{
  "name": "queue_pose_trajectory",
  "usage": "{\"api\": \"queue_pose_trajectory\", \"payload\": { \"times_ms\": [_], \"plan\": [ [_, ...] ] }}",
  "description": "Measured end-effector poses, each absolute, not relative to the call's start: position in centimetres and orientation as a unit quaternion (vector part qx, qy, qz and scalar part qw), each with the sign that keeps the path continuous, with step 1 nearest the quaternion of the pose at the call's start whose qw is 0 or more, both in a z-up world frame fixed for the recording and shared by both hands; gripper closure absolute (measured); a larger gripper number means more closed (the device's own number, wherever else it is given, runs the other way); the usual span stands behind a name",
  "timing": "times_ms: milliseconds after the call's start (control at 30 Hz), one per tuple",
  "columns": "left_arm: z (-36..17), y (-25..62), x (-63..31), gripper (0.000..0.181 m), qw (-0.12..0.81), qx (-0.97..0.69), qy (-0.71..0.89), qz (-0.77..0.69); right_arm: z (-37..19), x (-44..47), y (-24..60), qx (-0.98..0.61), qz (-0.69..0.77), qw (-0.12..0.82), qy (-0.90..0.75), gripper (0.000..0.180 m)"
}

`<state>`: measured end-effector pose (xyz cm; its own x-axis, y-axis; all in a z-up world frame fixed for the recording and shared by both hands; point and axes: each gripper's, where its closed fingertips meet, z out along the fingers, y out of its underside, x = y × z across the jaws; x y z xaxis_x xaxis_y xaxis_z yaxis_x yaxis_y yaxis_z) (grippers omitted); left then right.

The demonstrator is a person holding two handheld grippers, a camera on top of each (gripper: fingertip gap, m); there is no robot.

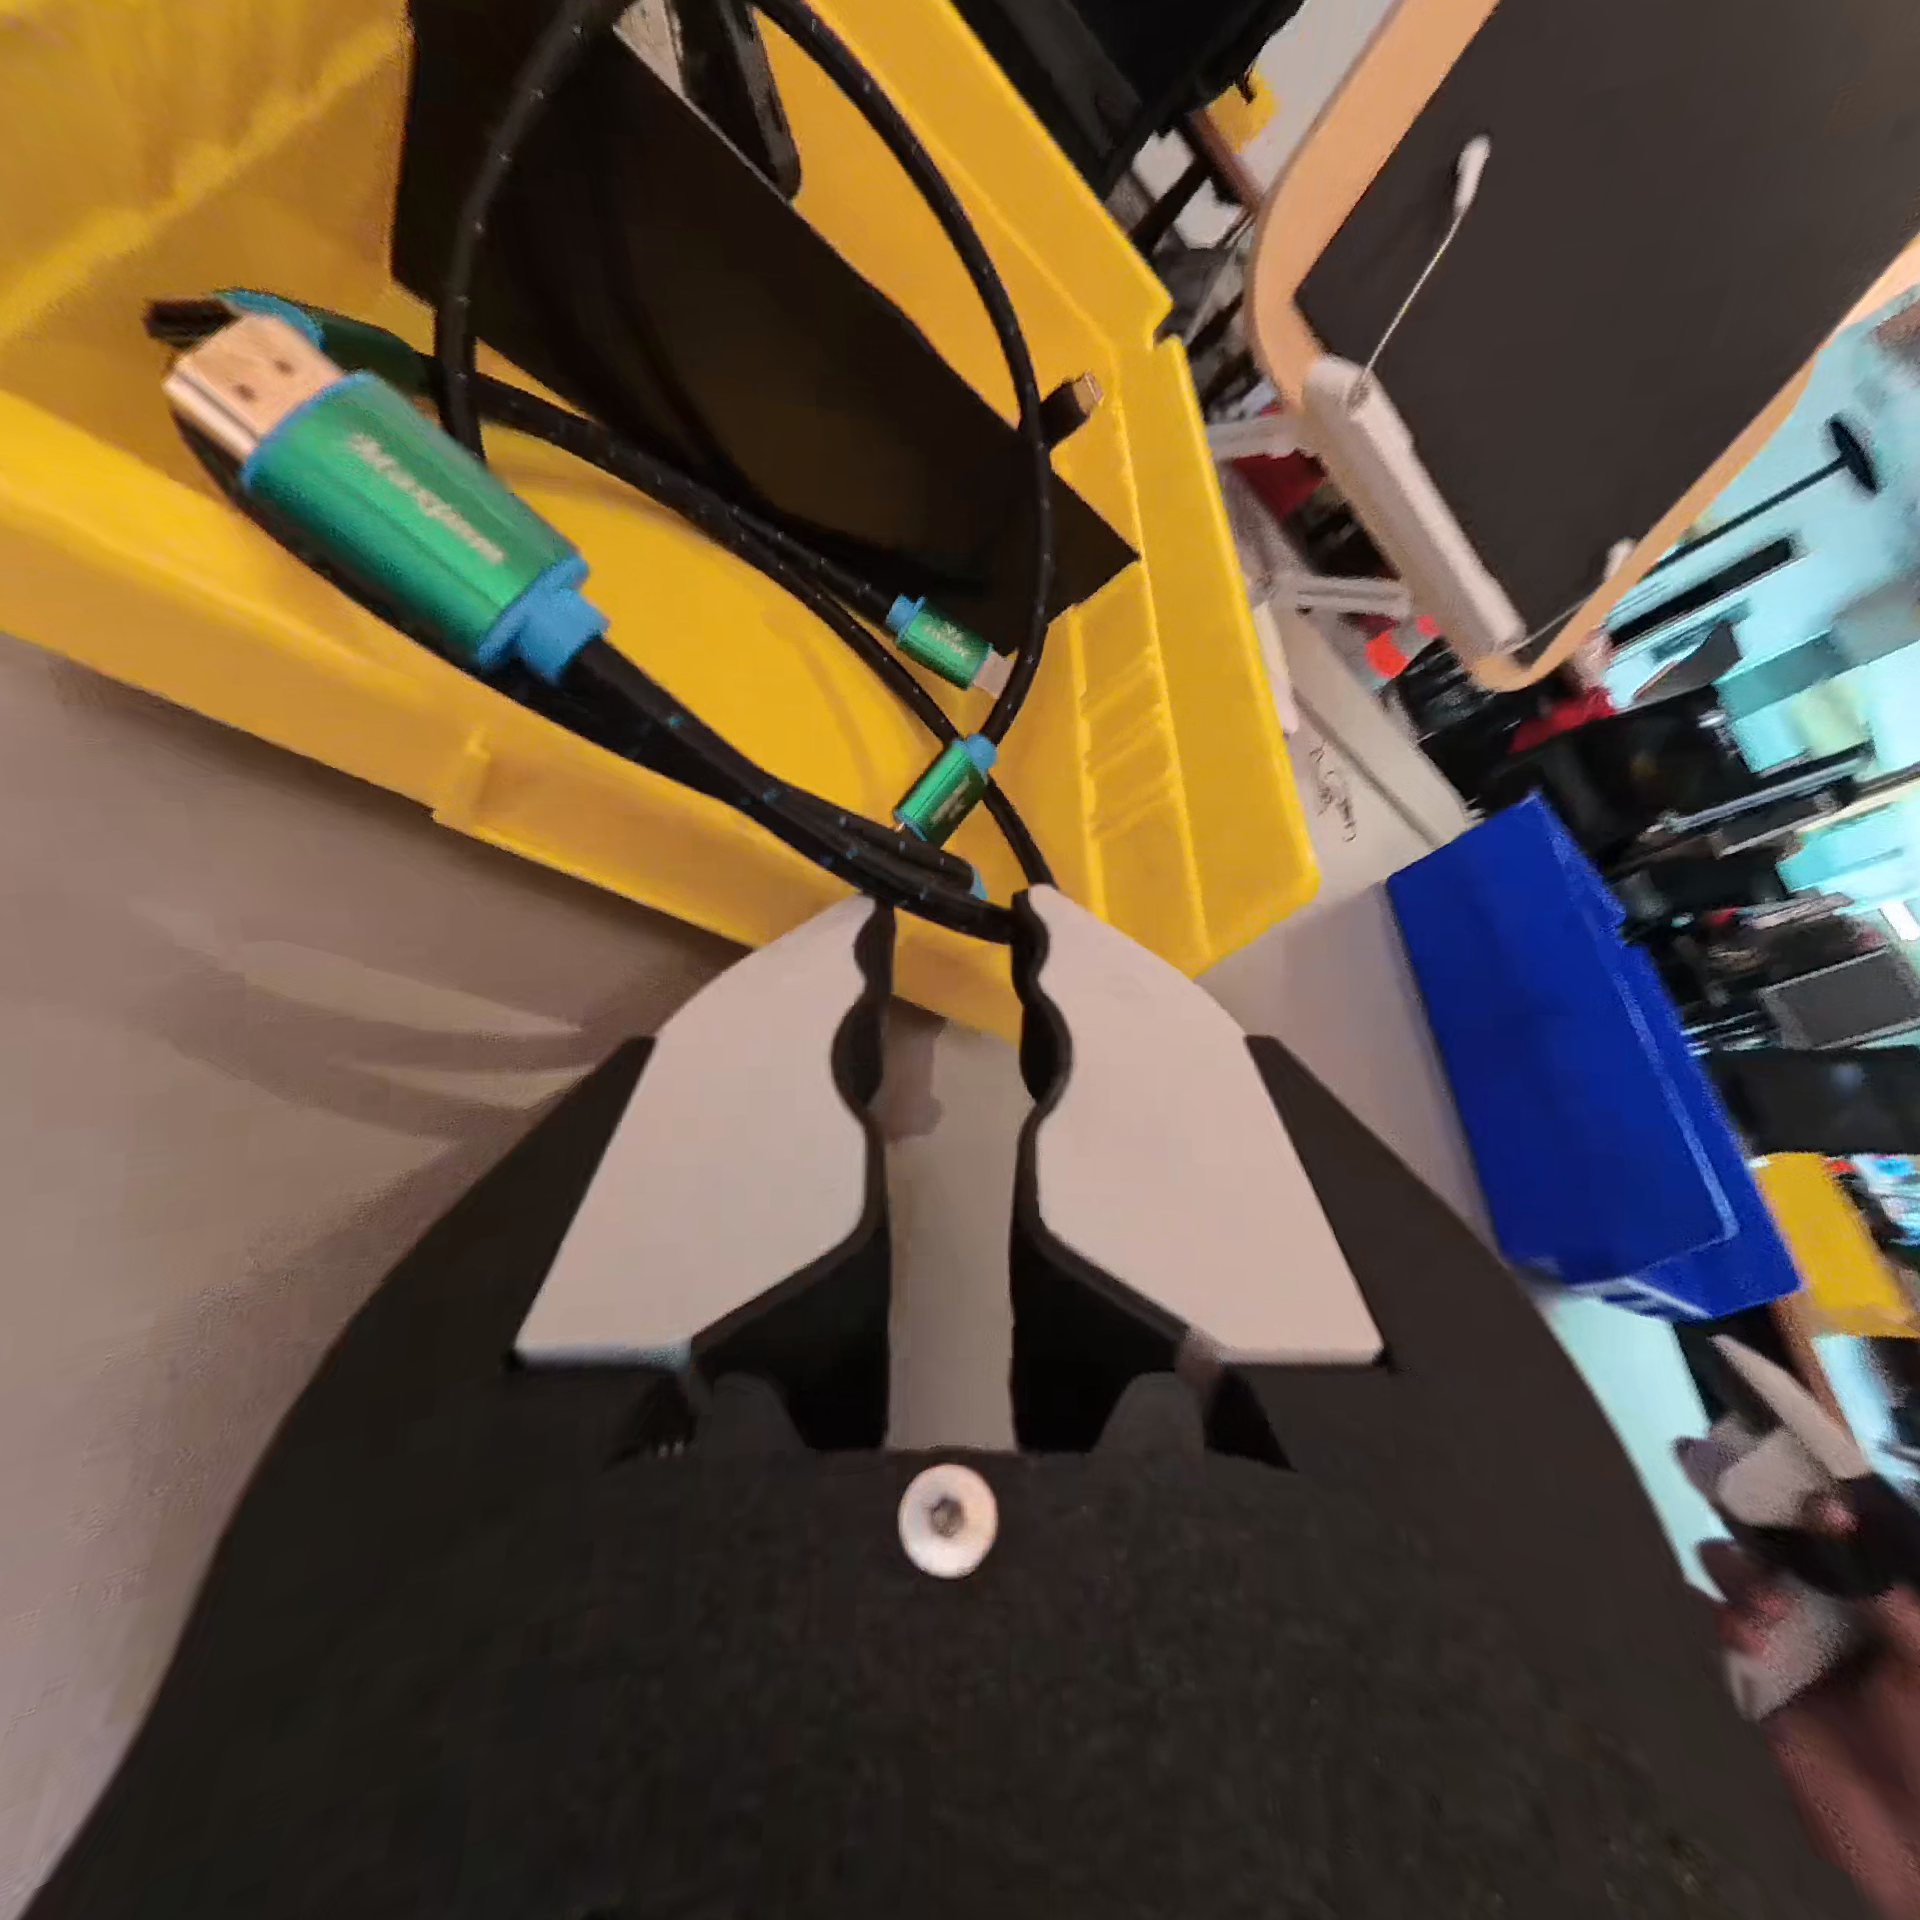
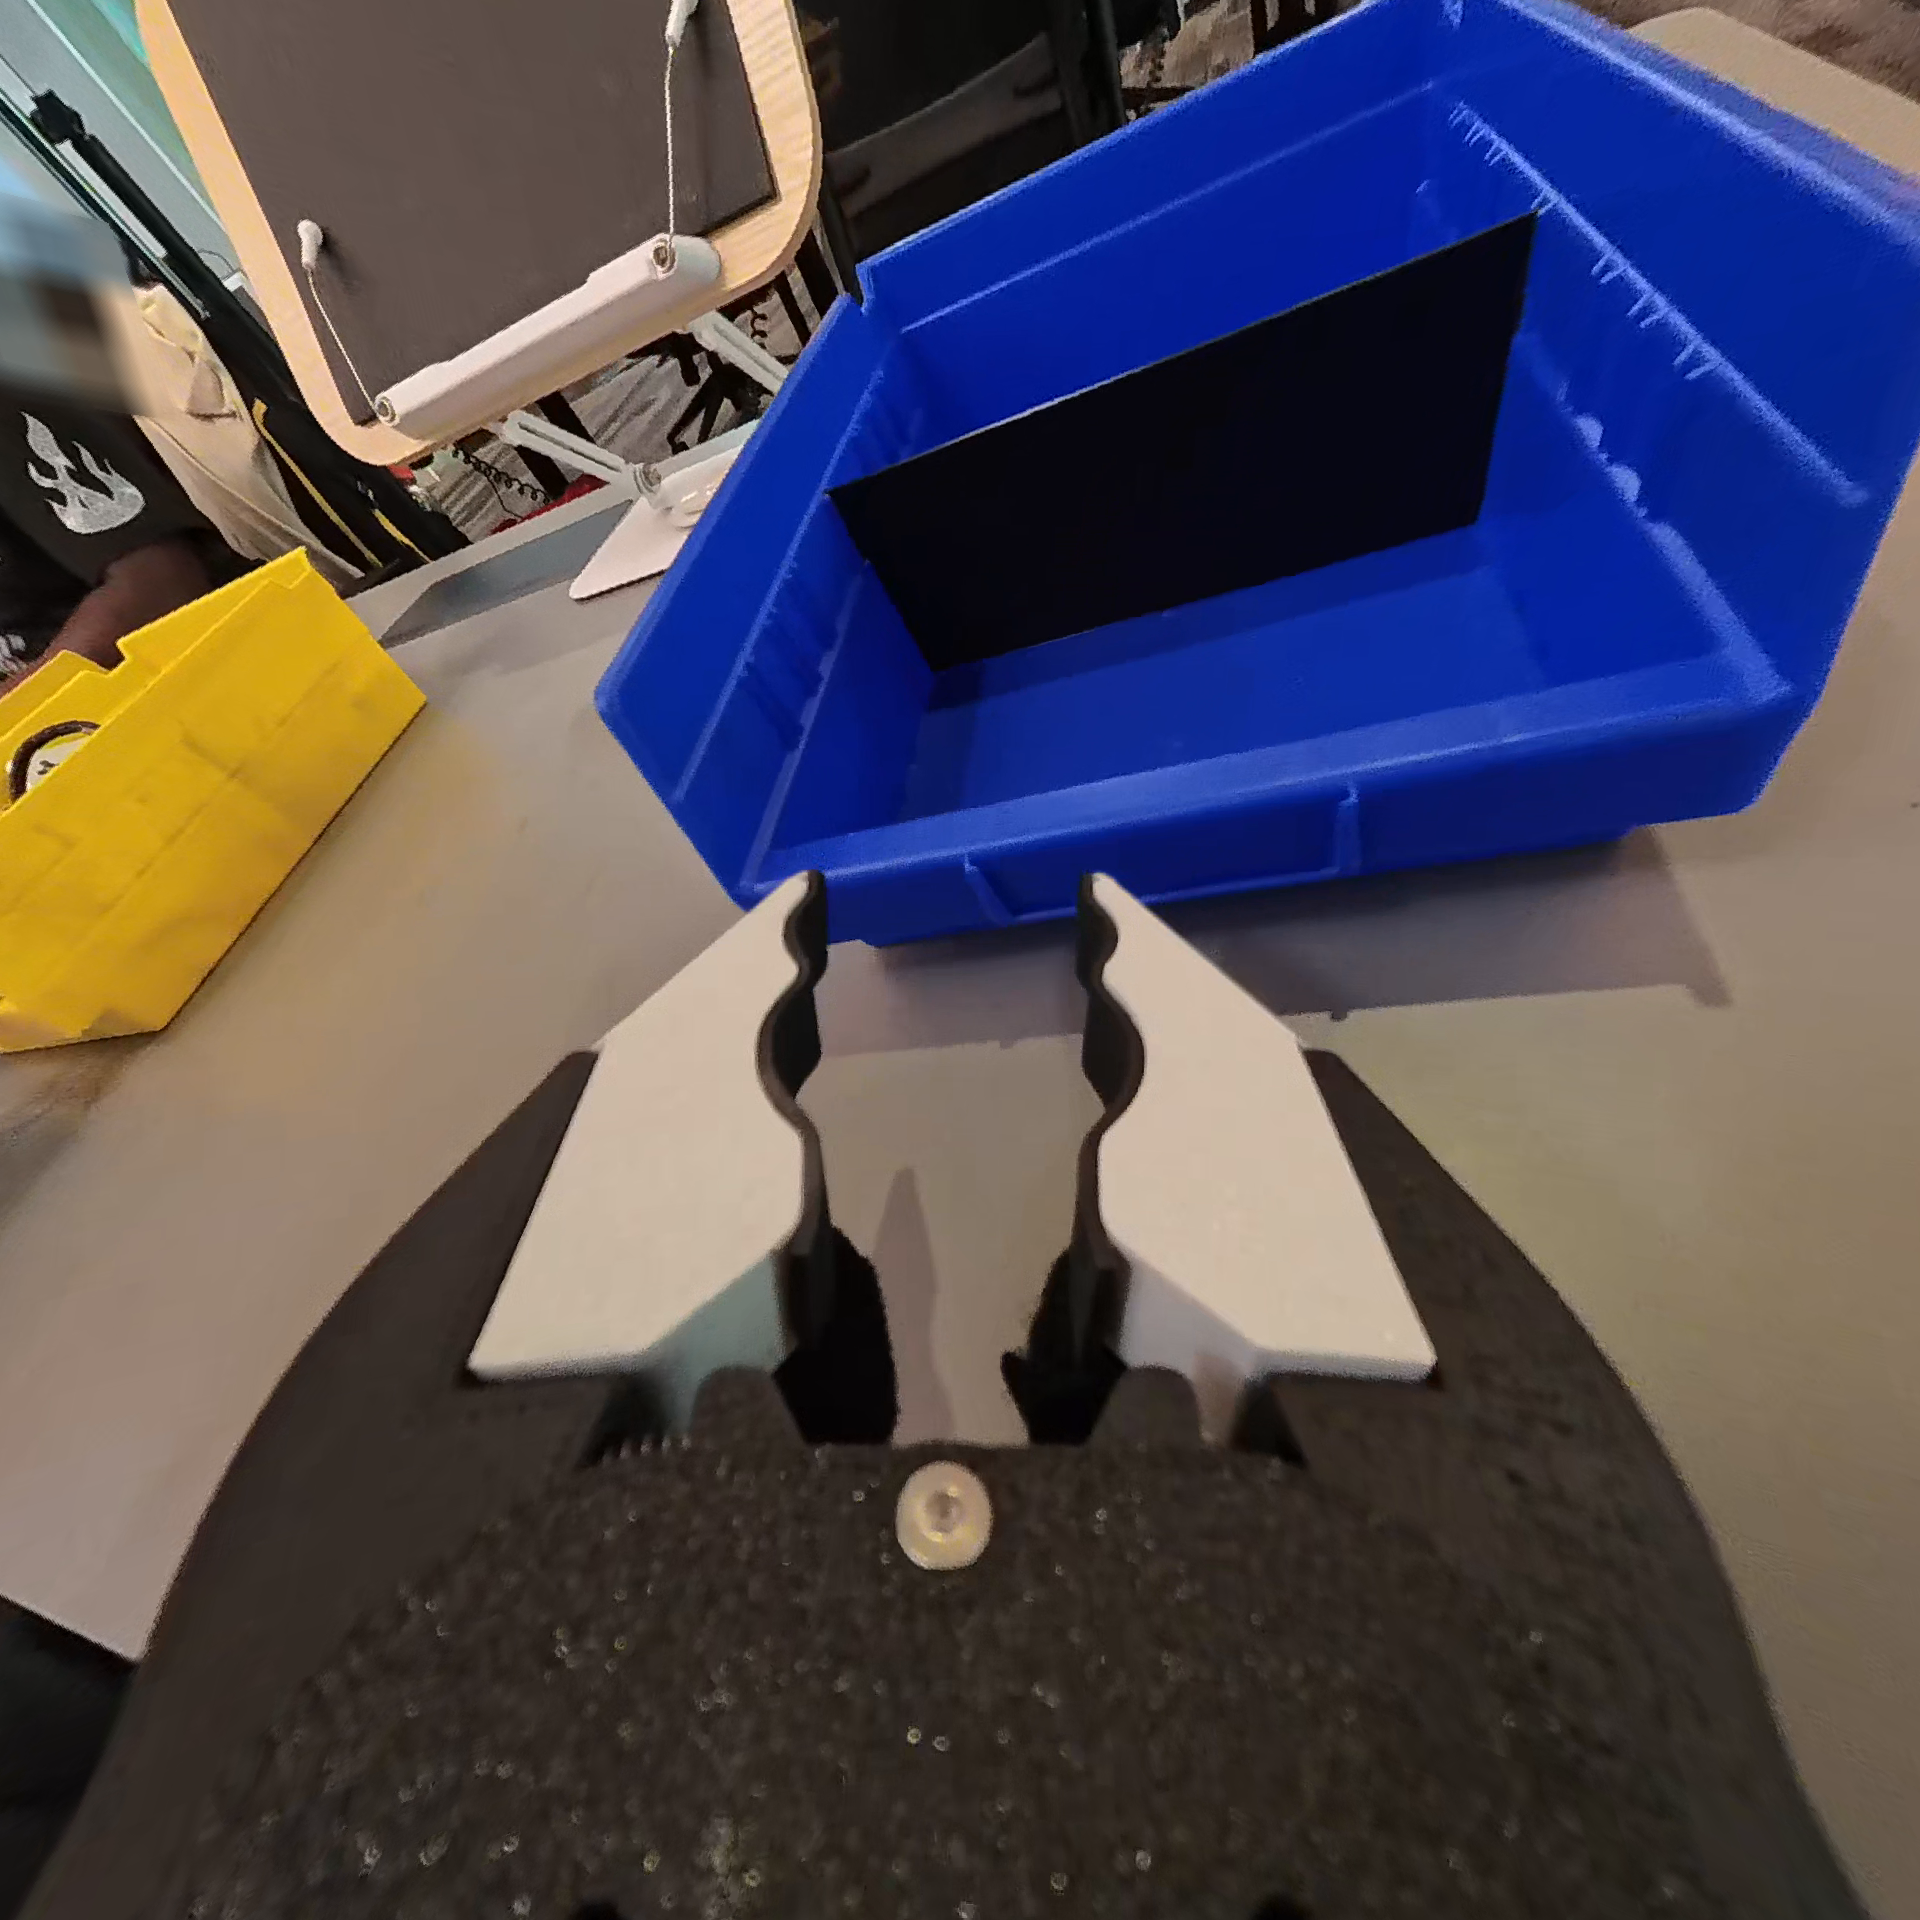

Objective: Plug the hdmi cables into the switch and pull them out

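Note:
Black braided HDMI cables (image 1: 790,800) lie coiled in a yellow bin (image 1: 312,675). A large green plug with a metal tip (image 1: 395,509) rests on the bin's near rim, and a second plug (image 1: 270,322) lies behind it. Two small green connectors (image 1: 935,644) (image 1: 940,795) lie deeper in. My left gripper (image 1: 951,909) is at the bin's rim with its jaws a narrow gap apart; the cable bundle crosses just beyond its tips, not clamped. My right gripper (image 2: 953,888) is open and empty above the grey table (image 2: 416,1039), just in front of a blue bin (image 2: 1143,873). I cannot make out a switch.
A black divider (image 1: 779,364) stands in the yellow bin, another (image 2: 1174,457) in the blue bin, whose near half holds nothing. The yellow bin (image 2: 187,790) sits to the blue bin's left. A wood-framed dark board (image 2: 468,156) stands behind the table. A person (image 2: 83,499) is at far left. The gap from one gripper's tips to the other's is roughly 55 cm.

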<state>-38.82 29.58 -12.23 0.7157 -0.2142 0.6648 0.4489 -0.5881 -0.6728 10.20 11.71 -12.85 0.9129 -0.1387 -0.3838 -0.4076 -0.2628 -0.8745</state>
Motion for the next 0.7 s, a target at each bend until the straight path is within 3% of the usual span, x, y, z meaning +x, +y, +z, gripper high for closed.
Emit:
{"api": "queue_pose_trajectory", "payload": {
  "times_ms": [67,233,500,700],
  "plan": [
    [-11.6,29.6,-38.6,0.171,0.454,-0.800,-0.065,-0.387,-13.0,10.1,11.6,-0.788,0.119,0.579,0.173,0.132],
    [-10.1,29.3,-37.4,0.175,0.482,-0.799,0.027,-0.359,-13.0,10.2,11.2,-0.786,0.130,0.577,0.181,0.133],
    [-6.5,28.0,-35.7,0.175,0.570,-0.746,0.293,-0.180,-13.1,9.9,11.1,-0.788,0.136,0.574,0.180,0.135],
    [-6.3,27.9,-36.5,0.175,0.558,-0.708,0.433,-0.023,-13.3,9.7,11.2,-0.791,0.139,0.569,0.177,0.135]
  ]
}}
